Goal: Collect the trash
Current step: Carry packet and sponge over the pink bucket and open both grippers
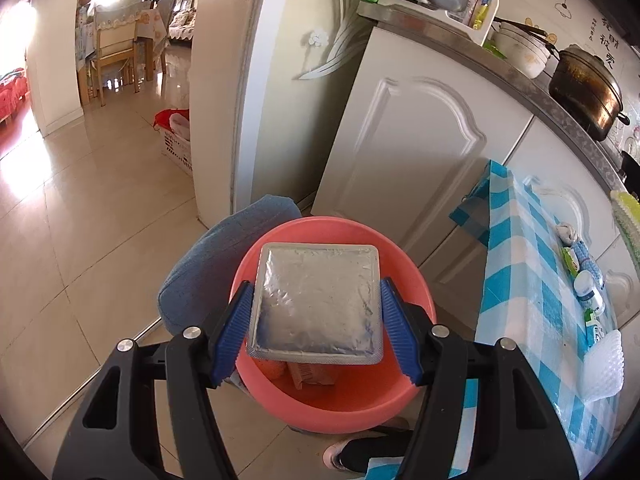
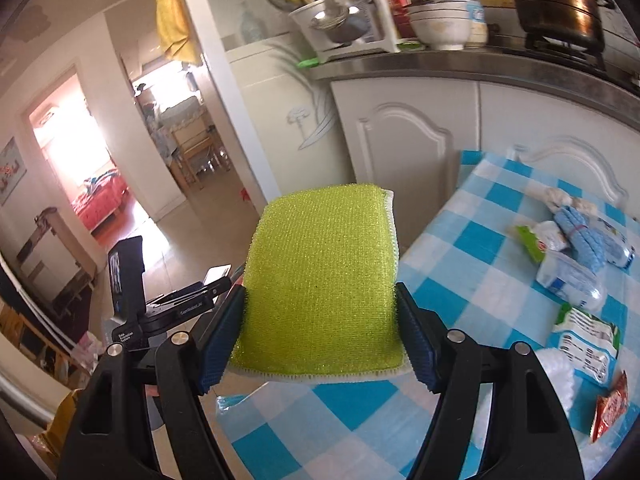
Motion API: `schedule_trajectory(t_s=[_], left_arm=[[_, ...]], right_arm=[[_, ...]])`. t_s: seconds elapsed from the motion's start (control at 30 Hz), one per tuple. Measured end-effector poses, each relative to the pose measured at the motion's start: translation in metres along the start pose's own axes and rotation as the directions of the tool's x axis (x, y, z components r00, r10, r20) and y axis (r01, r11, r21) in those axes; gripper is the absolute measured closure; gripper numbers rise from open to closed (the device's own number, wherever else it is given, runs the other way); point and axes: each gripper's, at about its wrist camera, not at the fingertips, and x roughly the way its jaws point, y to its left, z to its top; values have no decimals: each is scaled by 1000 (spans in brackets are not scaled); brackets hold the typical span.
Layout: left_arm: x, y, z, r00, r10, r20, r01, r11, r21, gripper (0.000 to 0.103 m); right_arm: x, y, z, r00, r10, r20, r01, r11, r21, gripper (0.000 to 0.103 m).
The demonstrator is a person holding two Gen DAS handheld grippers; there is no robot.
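Observation:
My left gripper [image 1: 316,308] is shut on a square silver foil packet [image 1: 318,300], its blue pads pressing both side edges. The packet hangs right over a pink plastic basin [image 1: 404,384] standing on the floor, with orange wrappers [image 1: 308,374] lying inside. My right gripper [image 2: 320,320] is shut on a yellow-green scouring sponge [image 2: 320,280] with a white underside, held above the near corner of the blue-and-white checked table [image 2: 452,248]. The other gripper's black body [image 2: 132,280] shows at the left of the right wrist view.
More litter lies on the checked table: a blue knitted thing [image 2: 580,232], plastic packets [image 2: 568,272], a tissue pack [image 2: 588,340], a red sachet [image 2: 610,404], white foam netting [image 1: 602,364]. White cabinets [image 1: 404,148] and a counter with a pot [image 1: 584,88] stand behind. A blue cushion [image 1: 224,252] sits beside the basin.

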Motion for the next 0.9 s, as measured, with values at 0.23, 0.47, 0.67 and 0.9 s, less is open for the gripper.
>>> schedule_trajectory(t_s=[0.23,0.47,0.67,0.9], left_arm=[[12,16,8,1000,8,-3,-8,999,-32,39],[31,29,11,1000,-3,-23,1,998,-66,39],[52,31,10,999,0,-54,-3,999,-52,39],[77,30,1,994,-7,-109,4,1000,-30,24]], right_arm=[[67,40,4,991,-8,-130,-7,994,-108,30],[122,54,-1,976,-29,-216,-4,989,-149,30],[159,67,-10,960,-87,-267,26,974,-225,22],[169,63,-21,953,-77,-293,23,983,-184,13]])
